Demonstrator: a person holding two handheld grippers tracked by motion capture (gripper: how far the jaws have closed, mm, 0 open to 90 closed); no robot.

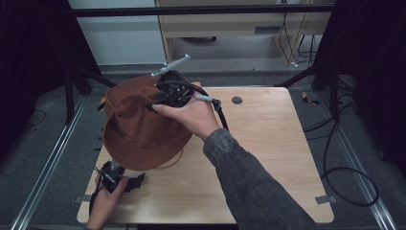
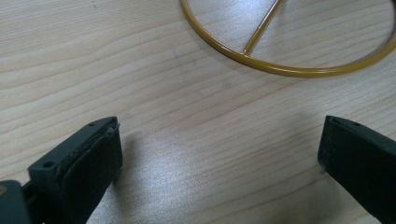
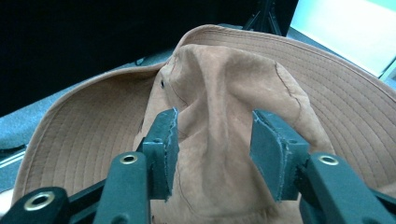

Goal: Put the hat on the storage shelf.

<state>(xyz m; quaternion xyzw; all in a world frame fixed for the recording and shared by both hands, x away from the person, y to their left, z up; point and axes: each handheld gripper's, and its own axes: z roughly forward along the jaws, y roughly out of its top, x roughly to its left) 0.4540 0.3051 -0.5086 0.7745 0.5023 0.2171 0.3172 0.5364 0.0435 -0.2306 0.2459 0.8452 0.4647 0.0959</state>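
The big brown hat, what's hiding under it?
Below the brown hat a thin yellow wire ring lies on the wooden table, peeking out past the brim. The hat covers the rest of the ring, so its full shape cannot be seen.

The brown suede wide-brimmed hat (image 1: 139, 124) is at the light wooden table's (image 1: 268, 158) left rear, over a thin yellow wire ring (image 2: 289, 70) lying on the tabletop.

Nothing readable here, honestly: no lettering, logos or numbers anywhere I can make out (checked the brown hat (image 3: 224, 116) and the tabletop (image 1: 268, 143) too), just plain surfaces.
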